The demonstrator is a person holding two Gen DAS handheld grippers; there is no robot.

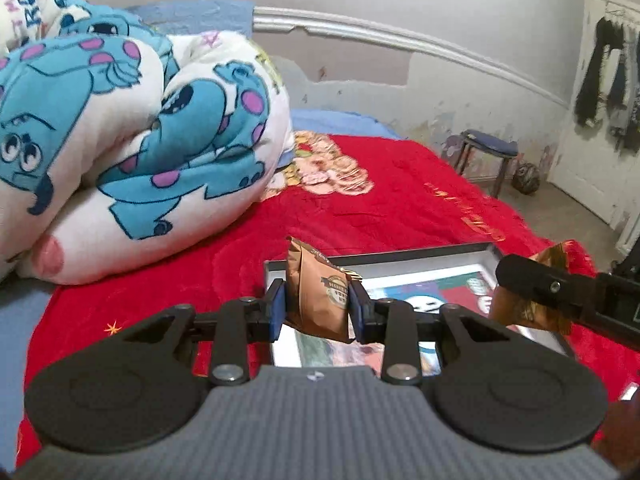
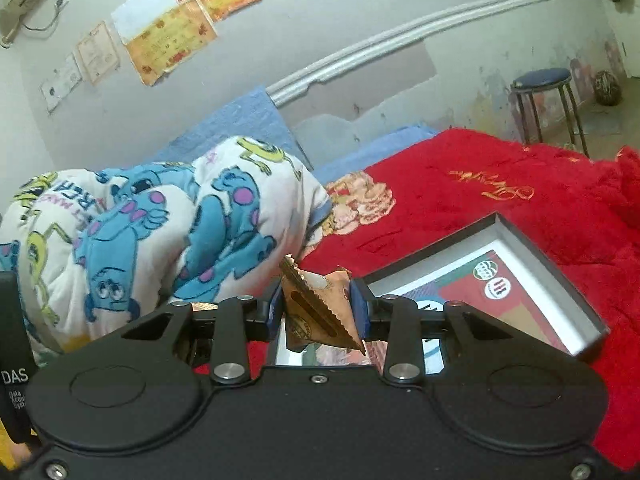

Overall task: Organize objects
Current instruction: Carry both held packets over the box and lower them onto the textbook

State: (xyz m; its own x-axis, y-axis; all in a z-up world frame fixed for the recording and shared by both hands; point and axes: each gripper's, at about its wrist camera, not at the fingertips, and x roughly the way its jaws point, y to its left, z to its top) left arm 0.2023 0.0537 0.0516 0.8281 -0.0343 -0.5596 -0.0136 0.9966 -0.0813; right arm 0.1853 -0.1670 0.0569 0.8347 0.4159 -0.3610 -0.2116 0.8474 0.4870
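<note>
While the left tongs (image 1: 318, 306) grip a brown packet (image 1: 316, 296) upright above the box (image 1: 400, 258), the right tongs (image 2: 318, 308) clamp a second, crumpled packet (image 2: 320, 308) over the same box's near edge. That box lies open on the red blanket (image 1: 360, 208) of the bed, beside a rolled cartoon quilt (image 1: 132, 140).

We see a bed covered by a plush red blanket (image 1: 400, 196) with gold script and a cartoon print. Directly on it lies a shallow black-rimmed cardboard box (image 2: 532, 256) with a colourful printed bottom. Beside that box, toward the wall, a bulky folded white fleece quilt (image 1: 132, 128) with blue monster figures rests on the red blanket, partly over a pale blue sheet (image 2: 376, 148).
</note>
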